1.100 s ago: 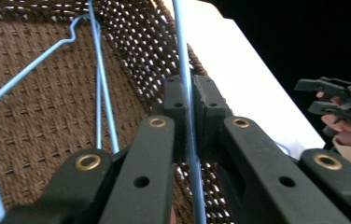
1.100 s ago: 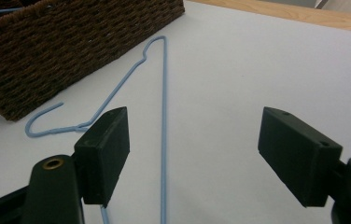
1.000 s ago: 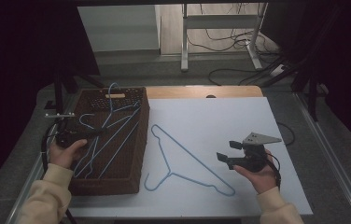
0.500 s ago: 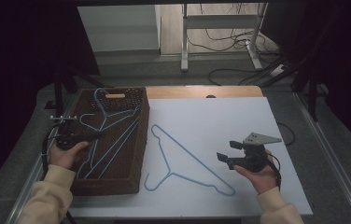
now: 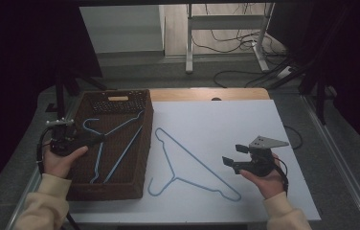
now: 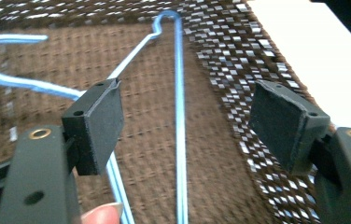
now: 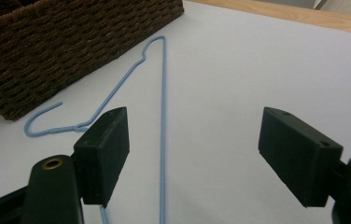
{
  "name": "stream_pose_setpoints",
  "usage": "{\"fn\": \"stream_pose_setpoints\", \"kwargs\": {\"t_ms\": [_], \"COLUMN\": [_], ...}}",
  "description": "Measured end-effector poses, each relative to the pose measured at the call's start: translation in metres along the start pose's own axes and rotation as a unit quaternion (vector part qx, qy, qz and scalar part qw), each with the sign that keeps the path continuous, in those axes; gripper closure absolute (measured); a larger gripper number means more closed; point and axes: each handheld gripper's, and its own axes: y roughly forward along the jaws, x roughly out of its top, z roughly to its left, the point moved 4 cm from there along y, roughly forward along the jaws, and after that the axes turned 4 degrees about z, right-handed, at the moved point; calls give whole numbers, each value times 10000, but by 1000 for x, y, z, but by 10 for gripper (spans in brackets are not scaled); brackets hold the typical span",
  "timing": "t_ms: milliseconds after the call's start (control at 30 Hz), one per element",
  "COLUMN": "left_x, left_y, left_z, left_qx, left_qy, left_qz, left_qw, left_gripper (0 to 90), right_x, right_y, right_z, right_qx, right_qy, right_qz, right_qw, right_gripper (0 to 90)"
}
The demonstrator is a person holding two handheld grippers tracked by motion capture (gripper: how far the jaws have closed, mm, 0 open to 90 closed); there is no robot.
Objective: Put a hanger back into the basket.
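So, high view first: white table top (image 5: 245, 129) w/ a wooden strip along its far edge, brown wicker basket (image 5: 142, 143) on the left part, its right wall just beside the loose blue hanger (image 5: 187, 165). That hanger lies flat on the white, long axis running diagonally from far-left to near-right, hook curled at the near-left close to the basket's near corner. Lots of bare white to the right & far side of it. My right gripper (image 5: 235, 154) sits in my right hand (image 5: 264, 178) near the table's near-right, jaws apart, holding nothing, pointing left toward the hanger. My left gripper (image 5: 94, 139) reaches in over the basket's left rim from my left hand (image 5: 61, 160); jaw state hard to read from up here. Inside lies a second hanger (image 5: 113, 143), hook toward the far-left, long bars running far-right to near-left.

Left gripper view: jaws wide apart, nothing between the pads. Basket hanger (image 6: 179, 116) runs up the middle btw them, hook (image 6: 5, 51) at upper left; its lower end is cut off by the frame. Basket wall (image 6: 239, 74) at right, white table beyond. Whole pic a bit blurred.

Right gripper view: jaws open & empty. Table hanger (image 7: 163, 116) has one bar going straight away btw the jaws, hook (image 7: 47, 119) at left, partly hidden behind my left-hand pad. Basket (image 7: 61, 51) at upper left, apart from the hanger.
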Motion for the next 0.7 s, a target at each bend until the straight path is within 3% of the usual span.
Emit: {"fn": "stream_pose_setpoints", "kwargs": {"t_ms": [167, 367, 700], "left_x": [-2, -9, -22], "left_y": [0, 2, 12], "left_z": [-19, -42, -81], "left_qx": [-286, -776, -1088], "left_qy": [349, 643, 1067], "left_qz": [-20, -47, 129], "left_qw": [9990, 9949, 9882], "left_gripper": [239, 228, 225], "right_x": [0, 0, 1], "right_y": [0, 1, 2], "right_z": [0, 0, 1], "right_qx": [8, 31, 24], "right_qy": [-10, 4, -42], "right_qz": [-7, 18, 73], "right_qw": [10000, 10000, 10000], "right_gripper": [246, 245, 244]}}
